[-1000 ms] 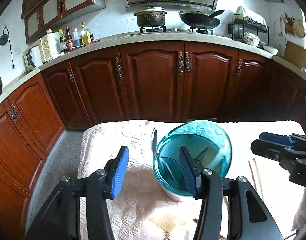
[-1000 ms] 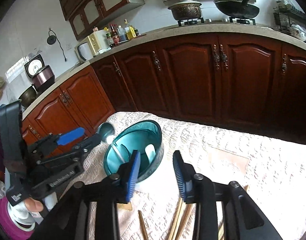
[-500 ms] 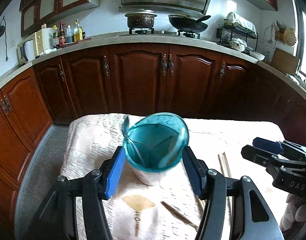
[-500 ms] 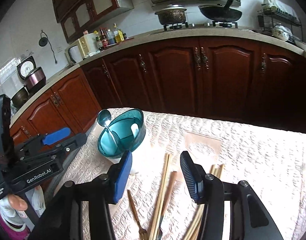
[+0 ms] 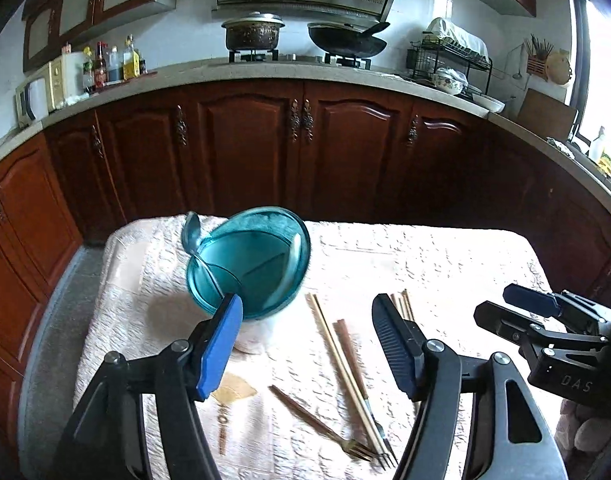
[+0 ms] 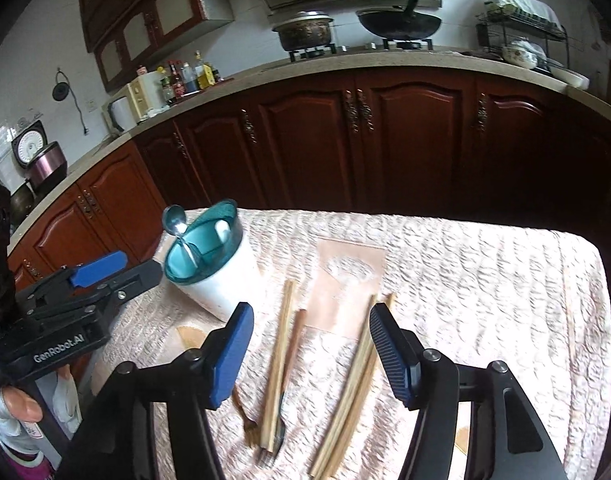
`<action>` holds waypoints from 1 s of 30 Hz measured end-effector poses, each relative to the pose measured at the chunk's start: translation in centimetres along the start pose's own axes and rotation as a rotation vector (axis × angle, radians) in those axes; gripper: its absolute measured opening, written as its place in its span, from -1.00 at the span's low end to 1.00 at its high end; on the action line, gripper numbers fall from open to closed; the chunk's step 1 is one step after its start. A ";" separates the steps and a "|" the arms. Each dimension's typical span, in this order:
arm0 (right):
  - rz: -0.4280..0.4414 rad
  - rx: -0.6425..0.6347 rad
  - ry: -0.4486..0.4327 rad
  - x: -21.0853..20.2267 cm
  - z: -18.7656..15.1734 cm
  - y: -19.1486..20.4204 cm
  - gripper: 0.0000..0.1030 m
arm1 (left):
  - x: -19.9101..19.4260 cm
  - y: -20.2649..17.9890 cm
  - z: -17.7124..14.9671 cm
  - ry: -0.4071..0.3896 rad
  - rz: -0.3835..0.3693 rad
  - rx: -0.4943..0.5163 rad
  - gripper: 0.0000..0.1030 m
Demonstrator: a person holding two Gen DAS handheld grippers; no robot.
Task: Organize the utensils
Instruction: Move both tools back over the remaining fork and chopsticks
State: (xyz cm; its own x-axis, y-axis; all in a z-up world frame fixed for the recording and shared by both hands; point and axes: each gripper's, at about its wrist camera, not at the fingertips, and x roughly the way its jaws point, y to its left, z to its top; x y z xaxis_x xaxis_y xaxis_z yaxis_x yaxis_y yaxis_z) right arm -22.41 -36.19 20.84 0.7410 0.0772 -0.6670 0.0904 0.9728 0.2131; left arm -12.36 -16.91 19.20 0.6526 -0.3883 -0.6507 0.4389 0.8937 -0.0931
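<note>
Left gripper (image 5: 307, 346): black frame, 2 fingers (image 5: 219, 346) with blue ribbed pads, pitched forward and down. Jaws opening; nothing pressed between the pads. Seen from the right wrist view, the same left gripper (image 6: 117, 266) enters from the left edge, blue pad on top, black body lettered "GenRobot.AI". A hand (image 6: 23, 404) shows beneath it at the lower left corner, gripping the handle.

Right gripper (image 6: 309, 354): same build, black frame, blue ribbed pads, also pitched forward and down. Jaws opening; no contact on either pad. In the left wrist view it enters from the right edge (image 5: 505, 308), level with the left gripper and apart from it.
</note>
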 end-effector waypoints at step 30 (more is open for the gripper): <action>-0.087 0.156 0.286 15.7 -2.6 -7.4 -0.29 | 10.0 6.0 -9.4 0.350 -0.026 -0.226 0.21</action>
State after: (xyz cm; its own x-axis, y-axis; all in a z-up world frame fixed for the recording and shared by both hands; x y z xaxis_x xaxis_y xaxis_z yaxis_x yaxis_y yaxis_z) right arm -13.12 -41.59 6.93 0.5112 0.0753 -0.8562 0.2623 0.9350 0.2388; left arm -9.07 -13.33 5.05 0.3767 -0.3462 -0.8592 0.2801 0.9267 -0.2506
